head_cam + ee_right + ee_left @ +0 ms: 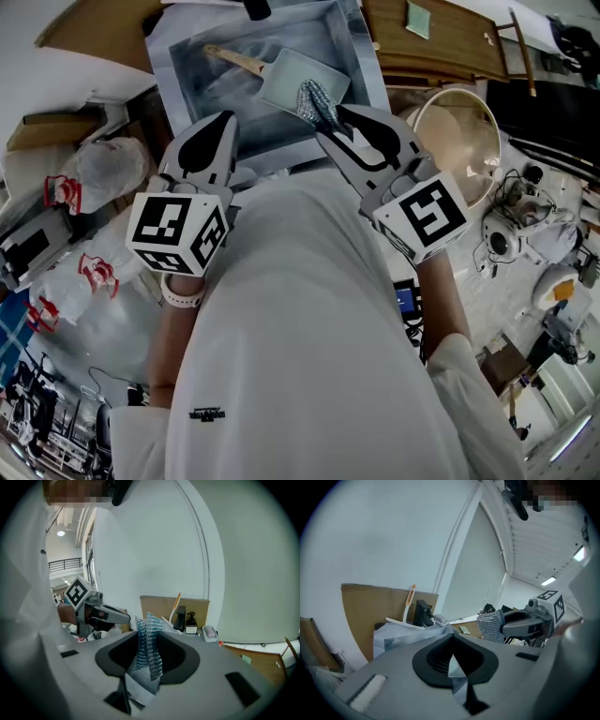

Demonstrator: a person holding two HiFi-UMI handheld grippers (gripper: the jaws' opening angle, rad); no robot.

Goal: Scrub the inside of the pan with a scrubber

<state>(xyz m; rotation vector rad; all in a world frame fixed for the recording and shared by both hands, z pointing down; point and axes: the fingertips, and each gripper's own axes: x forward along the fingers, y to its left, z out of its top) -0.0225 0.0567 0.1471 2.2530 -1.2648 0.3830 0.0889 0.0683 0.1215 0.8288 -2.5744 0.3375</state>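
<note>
A pale square pan (302,79) with a wooden handle (236,61) lies in the foil-lined sink (187,70) at the top of the head view. My right gripper (330,114) hangs just in front of the pan, shut on a silvery mesh scrubber (316,97). That scrubber (149,644) stands upright between the jaws in the right gripper view, and the scrubber (490,626) also shows in the left gripper view. My left gripper (225,124) is held at the sink's near edge, left of the right one. Its jaws are shut with nothing in them.
A large metal bowl (459,141) stands right of the sink. Plastic bags (94,178) lie at the left. A black tap (180,616), a soap bottle (190,620) and a soap dish (209,632) line the back. My torso fills the lower head view.
</note>
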